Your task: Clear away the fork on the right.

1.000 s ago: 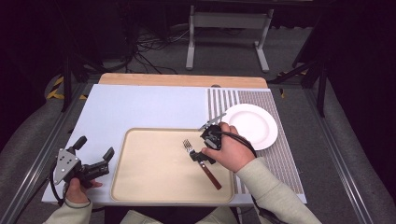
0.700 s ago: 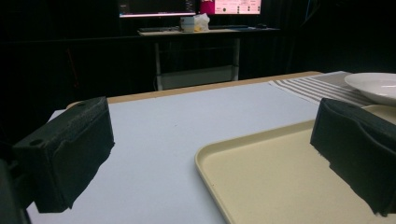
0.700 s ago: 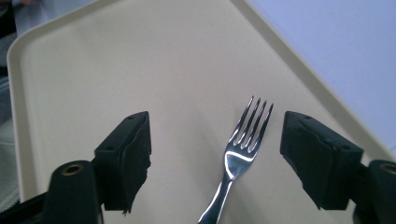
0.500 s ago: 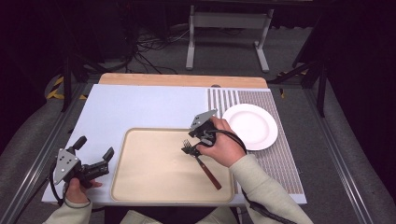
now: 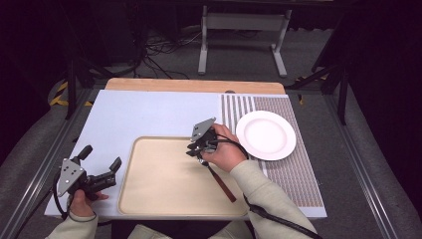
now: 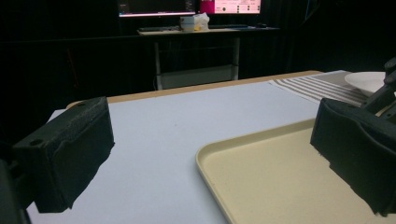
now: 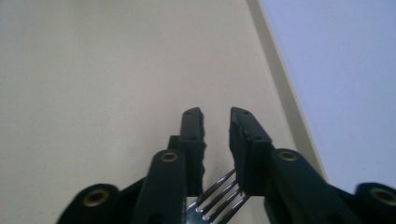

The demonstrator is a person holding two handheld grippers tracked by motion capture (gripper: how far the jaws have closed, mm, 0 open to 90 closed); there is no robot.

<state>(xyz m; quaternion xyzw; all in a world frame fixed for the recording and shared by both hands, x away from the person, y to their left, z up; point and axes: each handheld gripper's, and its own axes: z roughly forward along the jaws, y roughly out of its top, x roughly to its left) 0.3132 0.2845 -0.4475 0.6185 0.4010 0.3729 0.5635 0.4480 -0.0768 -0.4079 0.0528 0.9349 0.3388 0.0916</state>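
Right gripper [image 7: 215, 116] fingers slightly parted astride the fork [image 7: 219, 196] tines on the tray [image 5: 149, 199]; left gripper [image 5: 99, 172] fingers spread wide.

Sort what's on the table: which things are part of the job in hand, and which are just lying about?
In play:
right gripper, jaws either side of the fork's tines
fork
tray, under the fork

Lying about, as far as I can judge:
white plate, empty on the striped mat
left gripper, open, off the tray
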